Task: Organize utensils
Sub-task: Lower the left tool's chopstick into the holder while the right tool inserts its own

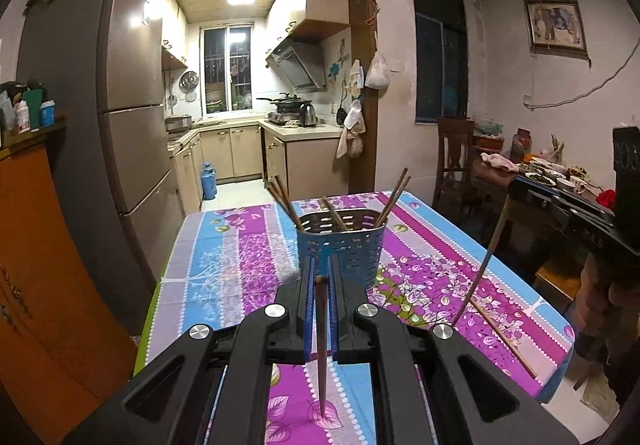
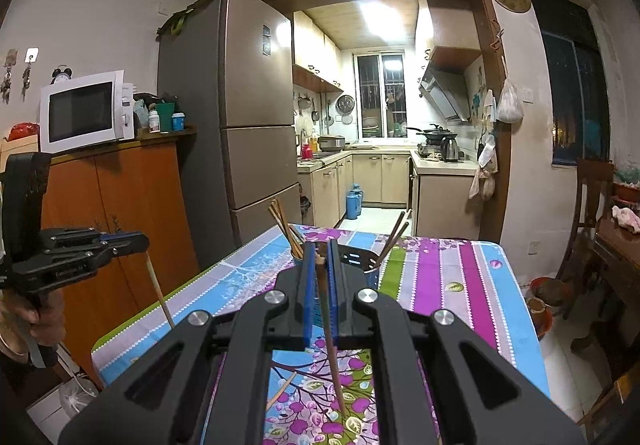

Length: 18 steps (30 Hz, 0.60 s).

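A perforated metal utensil holder (image 1: 347, 241) stands on the floral tablecloth (image 1: 240, 265) with several brown chopsticks (image 1: 394, 197) leaning in it. My left gripper (image 1: 320, 265) is shut on a dark chopstick (image 1: 321, 345), which hangs point down just in front of the holder. My right gripper (image 2: 318, 253) is shut on another chopstick (image 2: 332, 345), held close to the holder (image 2: 360, 259). One loose chopstick (image 1: 502, 337) lies on the table at the right. The right gripper (image 1: 560, 213) shows in the left view with its chopstick (image 1: 482, 269); the left gripper (image 2: 132, 241) shows in the right view.
A fridge (image 2: 240, 125) and an orange cabinet (image 2: 120, 205) with a microwave (image 2: 86, 111) stand left of the table. A kitchen doorway lies beyond. A wooden chair (image 1: 454, 161) and a second table with dishes (image 1: 544, 169) are at the right.
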Each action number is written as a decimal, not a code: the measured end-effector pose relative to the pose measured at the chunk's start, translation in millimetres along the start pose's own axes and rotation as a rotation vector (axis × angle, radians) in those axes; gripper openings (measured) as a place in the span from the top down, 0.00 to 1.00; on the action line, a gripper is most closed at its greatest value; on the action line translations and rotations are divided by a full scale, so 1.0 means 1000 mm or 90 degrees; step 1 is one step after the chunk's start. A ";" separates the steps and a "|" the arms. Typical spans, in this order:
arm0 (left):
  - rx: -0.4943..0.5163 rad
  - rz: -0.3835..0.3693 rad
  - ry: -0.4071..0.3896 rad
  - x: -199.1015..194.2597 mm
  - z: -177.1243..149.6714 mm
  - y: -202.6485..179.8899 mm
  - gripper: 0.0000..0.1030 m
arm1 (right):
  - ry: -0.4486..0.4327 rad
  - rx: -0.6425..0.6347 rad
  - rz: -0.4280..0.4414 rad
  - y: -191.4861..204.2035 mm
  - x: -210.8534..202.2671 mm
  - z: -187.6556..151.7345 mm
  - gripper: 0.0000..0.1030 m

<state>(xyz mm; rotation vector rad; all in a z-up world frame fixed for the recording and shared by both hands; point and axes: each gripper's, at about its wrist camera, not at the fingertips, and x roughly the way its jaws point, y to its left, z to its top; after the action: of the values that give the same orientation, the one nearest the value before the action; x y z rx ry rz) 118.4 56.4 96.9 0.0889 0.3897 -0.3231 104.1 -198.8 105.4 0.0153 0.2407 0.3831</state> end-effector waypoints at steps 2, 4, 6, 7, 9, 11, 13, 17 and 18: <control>0.006 -0.005 -0.006 0.002 0.005 -0.004 0.92 | 0.001 -0.003 0.002 0.002 0.003 0.003 0.96; 0.011 -0.010 -0.012 0.003 0.009 -0.007 0.92 | 0.003 -0.008 0.004 0.003 0.007 0.008 0.96; 0.020 -0.019 -0.024 0.004 0.016 -0.013 0.93 | 0.002 -0.013 0.004 0.004 0.010 0.014 0.96; 0.025 -0.020 -0.032 0.005 0.020 -0.015 0.93 | 0.000 -0.015 0.005 0.005 0.011 0.017 0.96; 0.036 -0.021 -0.047 0.005 0.028 -0.020 0.93 | -0.005 -0.016 0.009 0.005 0.014 0.025 0.96; 0.039 -0.021 -0.064 0.007 0.039 -0.023 0.93 | -0.009 -0.019 0.010 0.006 0.017 0.032 0.96; 0.040 -0.023 -0.083 0.010 0.053 -0.026 0.93 | -0.017 -0.026 0.008 0.007 0.021 0.040 0.96; 0.047 -0.017 -0.125 0.016 0.083 -0.028 0.93 | -0.034 -0.034 0.000 0.006 0.029 0.059 0.96; 0.053 -0.009 -0.137 0.019 0.090 -0.029 0.93 | -0.038 -0.033 -0.001 0.004 0.032 0.064 0.96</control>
<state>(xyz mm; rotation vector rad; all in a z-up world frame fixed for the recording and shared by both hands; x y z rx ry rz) 157.8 9.8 171.9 0.1315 0.1630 -0.3598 146.8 -180.9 160.6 -0.0242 0.1721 0.3859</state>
